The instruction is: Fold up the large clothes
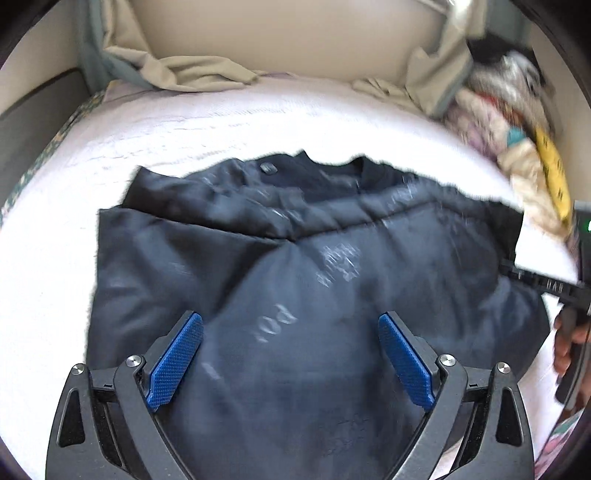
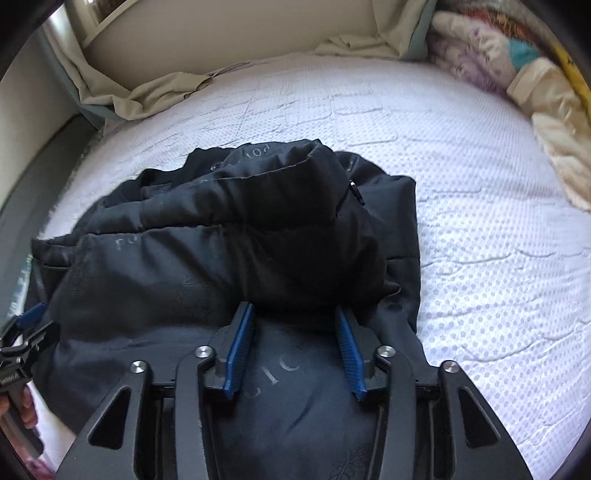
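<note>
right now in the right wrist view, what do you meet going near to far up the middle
right hand-held gripper → dark padded jacket → white mattress → crumpled beige sheet → beige wall

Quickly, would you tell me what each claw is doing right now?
Left claw: open, holding nothing, over the dark jacket.
Right claw: open, holding nothing, over the same jacket.

Bright daylight, round fisheye pictures with dark corners
The white mattress [image 1: 258,122] glows too bright in the left view, the dark jacket [image 1: 295,266] looks smeared there, and the right view is sharper
</note>
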Demonstrator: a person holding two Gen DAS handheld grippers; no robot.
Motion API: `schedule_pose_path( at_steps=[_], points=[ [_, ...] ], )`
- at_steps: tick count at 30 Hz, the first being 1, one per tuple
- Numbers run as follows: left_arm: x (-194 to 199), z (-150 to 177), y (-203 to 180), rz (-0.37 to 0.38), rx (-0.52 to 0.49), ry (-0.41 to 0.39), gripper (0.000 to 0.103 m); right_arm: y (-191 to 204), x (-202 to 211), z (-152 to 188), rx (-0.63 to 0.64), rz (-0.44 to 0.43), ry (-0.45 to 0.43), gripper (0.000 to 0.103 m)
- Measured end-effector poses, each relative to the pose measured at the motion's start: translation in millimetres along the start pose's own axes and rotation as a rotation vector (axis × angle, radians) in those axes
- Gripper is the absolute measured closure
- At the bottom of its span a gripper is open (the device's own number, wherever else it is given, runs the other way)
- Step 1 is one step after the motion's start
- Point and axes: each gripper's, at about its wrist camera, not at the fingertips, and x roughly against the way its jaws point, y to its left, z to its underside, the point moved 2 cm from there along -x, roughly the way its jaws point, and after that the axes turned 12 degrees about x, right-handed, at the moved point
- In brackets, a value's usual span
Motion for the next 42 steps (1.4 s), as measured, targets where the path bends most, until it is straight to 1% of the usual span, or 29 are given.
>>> schedule_pose_path(
  at_steps=[1, 4, 7, 10, 13, 14, 16, 17, 18, 20, 23, 26, 27, 30, 33, 38, 42],
  points=[
    [6, -5, 8, 0.010, 0.036, -0.009, 0.005, -2, 5, -2, -0.030, -0.017, -0.001, 0.051],
    [22, -18, 29, 0.048, 0.130, -0.032, 0.005, 2, 23, -6, -0.067, -0.030, -0.033, 0.048],
    [37, -26, 53, 0.108, 0.234, -0.031, 0.005, 14, 48, -10, -0.037, -0.030, -0.089, 0.048],
    [51, -30, 76, 0.175, 0.336, -0.020, 0.005, 28, 72, -12, 0.022, -0.029, -0.141, 0.048],
    [61, -31, 98, 0.214, 0.418, -0.001, 0.005, 47, 94, -14, 0.118, 0.017, -0.187, 0.047],
    [62, -32, 103, 0.222, 0.431, 0.003, 0.005, 51, 98, -15, 0.129, 0.033, -0.190, 0.047],
    [62, -31, 112, 0.228, 0.455, 0.014, 0.005, 58, 103, -16, 0.126, 0.123, -0.159, 0.043],
    [59, -30, 115, 0.223, 0.463, 0.023, 0.005, 64, 104, -17, 0.129, 0.162, -0.142, 0.042],
    [56, -27, 120, 0.217, 0.470, 0.037, 0.005, 70, 107, -17, 0.139, 0.158, -0.148, 0.042],
    [46, -21, 127, 0.219, 0.482, 0.074, 0.005, 84, 113, -18, 0.163, 0.114, -0.180, 0.037],
    [30, -12, 137, 0.222, 0.518, 0.125, 0.005, 102, 113, -20, 0.178, -0.038, -0.226, 0.037],
    [16, -7, 147, 0.218, 0.553, 0.159, 0.005, 110, 102, -18, 0.168, -0.117, -0.238, 0.037],
    [12, -6, 150, 0.222, 0.566, 0.170, 0.005, 113, 96, -18, 0.167, -0.126, -0.231, 0.037],
    [-2, -2, 157, 0.280, 0.626, 0.209, 0.005, 110, 82, -13, 0.171, -0.132, -0.191, 0.037],
    [-16, 1, 161, 0.338, 0.664, 0.234, 0.005, 96, 78, -12, 0.142, -0.135, -0.188, 0.037],
    [-38, 2, 163, 0.380, 0.686, 0.242, 0.005, 75, 74, -13, 0.095, -0.134, -0.185, 0.037],
    [-44, -1, 160, 0.428, 0.692, 0.222, 0.005, 69, 73, -13, 0.082, -0.148, -0.179, 0.037]
  ],
)
